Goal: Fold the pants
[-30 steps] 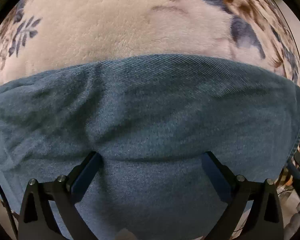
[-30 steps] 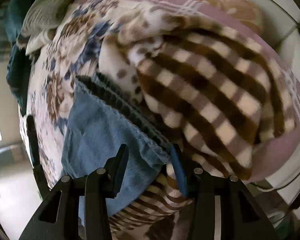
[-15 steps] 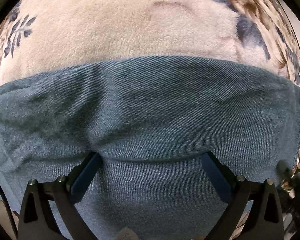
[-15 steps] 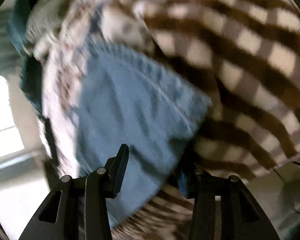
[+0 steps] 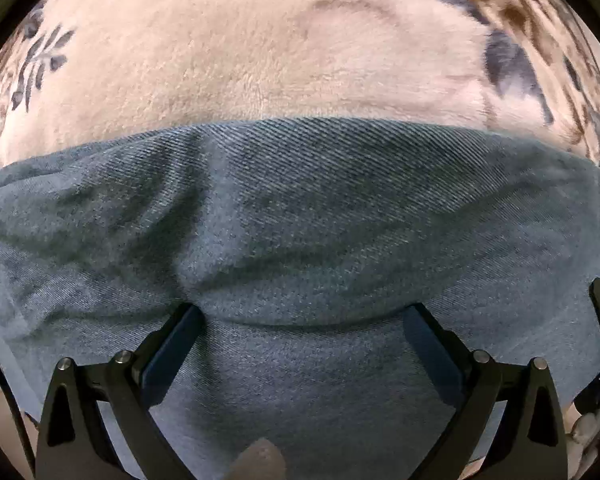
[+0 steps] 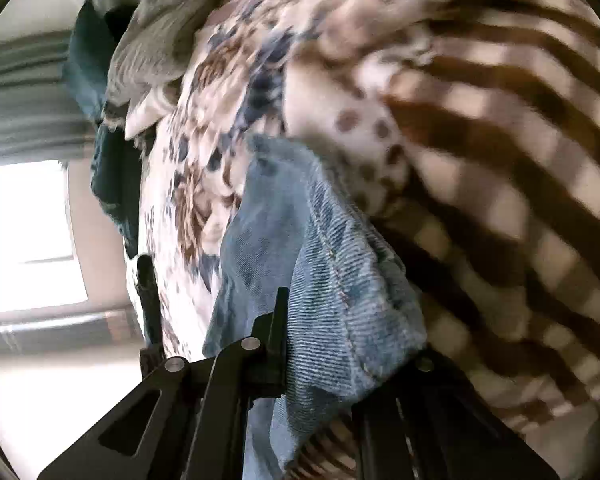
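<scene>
The blue denim pants (image 5: 300,232) lie across a fleecy floral blanket (image 5: 260,52). In the left wrist view my left gripper (image 5: 300,320) is open, its jaws wide apart over the denim with cloth bulging between them. In the right wrist view my right gripper (image 6: 340,328) is shut on the stitched hem of the pants (image 6: 332,264) and lifts that corner off the bed. The right finger of the right gripper is mostly hidden under the denim.
A brown-and-cream checked blanket (image 6: 500,152) is heaped to the right of the hem. A grey and dark teal pile of clothes (image 6: 140,60) lies at the far end of the bed. A bright window (image 6: 24,232) is at left.
My right gripper closed on the pants hem and raised it, the view swinging. My left gripper stayed open, with the far denim edge a little lower in its view.
</scene>
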The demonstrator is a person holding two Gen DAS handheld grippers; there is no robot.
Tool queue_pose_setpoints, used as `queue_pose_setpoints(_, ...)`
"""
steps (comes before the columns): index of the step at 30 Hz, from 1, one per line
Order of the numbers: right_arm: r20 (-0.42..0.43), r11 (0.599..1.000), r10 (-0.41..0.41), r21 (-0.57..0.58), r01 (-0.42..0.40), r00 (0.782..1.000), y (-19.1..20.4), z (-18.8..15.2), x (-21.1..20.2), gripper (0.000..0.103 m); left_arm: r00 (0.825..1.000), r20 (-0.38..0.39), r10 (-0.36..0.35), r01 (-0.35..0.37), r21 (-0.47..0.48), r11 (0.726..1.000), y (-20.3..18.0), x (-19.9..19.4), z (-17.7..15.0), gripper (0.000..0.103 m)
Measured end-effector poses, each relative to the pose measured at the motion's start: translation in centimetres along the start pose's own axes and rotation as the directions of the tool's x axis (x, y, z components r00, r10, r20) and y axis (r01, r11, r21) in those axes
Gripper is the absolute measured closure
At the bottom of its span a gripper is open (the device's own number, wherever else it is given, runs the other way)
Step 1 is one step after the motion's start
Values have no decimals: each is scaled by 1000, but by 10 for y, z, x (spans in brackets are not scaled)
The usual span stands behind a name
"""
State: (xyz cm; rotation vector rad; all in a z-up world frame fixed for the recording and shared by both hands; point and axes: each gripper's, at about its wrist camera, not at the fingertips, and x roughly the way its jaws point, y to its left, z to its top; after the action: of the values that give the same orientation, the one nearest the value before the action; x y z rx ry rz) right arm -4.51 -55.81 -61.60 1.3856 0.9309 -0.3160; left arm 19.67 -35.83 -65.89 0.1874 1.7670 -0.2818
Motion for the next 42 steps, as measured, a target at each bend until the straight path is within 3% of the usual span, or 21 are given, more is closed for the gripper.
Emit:
queue_pose_setpoints(3,-53,995,16,95,-11,998,-13,8,31,87,1000,-14,0,-1,-7,1000,-1,0,4,0)
queue_pose_setpoints(6,-32,996,17,93,-14,999,-8,12,43,88,1000,4,-9,9,-13,1000,-2,-2,4,0)
queue_pose_setpoints(9,1,997,-13,70,13,1000,-1,9,31,95,1000,17,-17,17,-14,1000,-1,-7,3,0)
queue_pose_setpoints(13,52,998,-53,19,52,997,16,-2,0,96,996,64,62,-58,-56,997,11,-32,4,0)
queue_pose_setpoints(18,88,994,-61,-88,69,994,68,-17,-16,96,982,108,153,-140,-120,983,50,-63,2,0)
queue_pose_setpoints(22,94,987,-49,-146,62,994,110,-38,-17,96,983,117,144,-121,-184,975,96,-78,-8,0)
queue_pose_setpoints(28,62,959,-48,-278,63,997,184,-99,10,96,983,123,140,-100,-287,953,184,-100,-43,0)
queue_pose_setpoints(35,-45,904,-109,-420,80,993,240,-218,105,96,980,79,183,-135,-414,900,312,-111,-103,0)
queue_pose_setpoints(40,-141,833,-255,-534,143,957,236,-315,202,96,973,81,215,-155,-461,874,377,-111,-137,0)
queue_pose_setpoints(42,-186,790,-351,-585,184,918,231,-347,236,91,970,85,226,-161,-471,868,399,-114,-146,0)
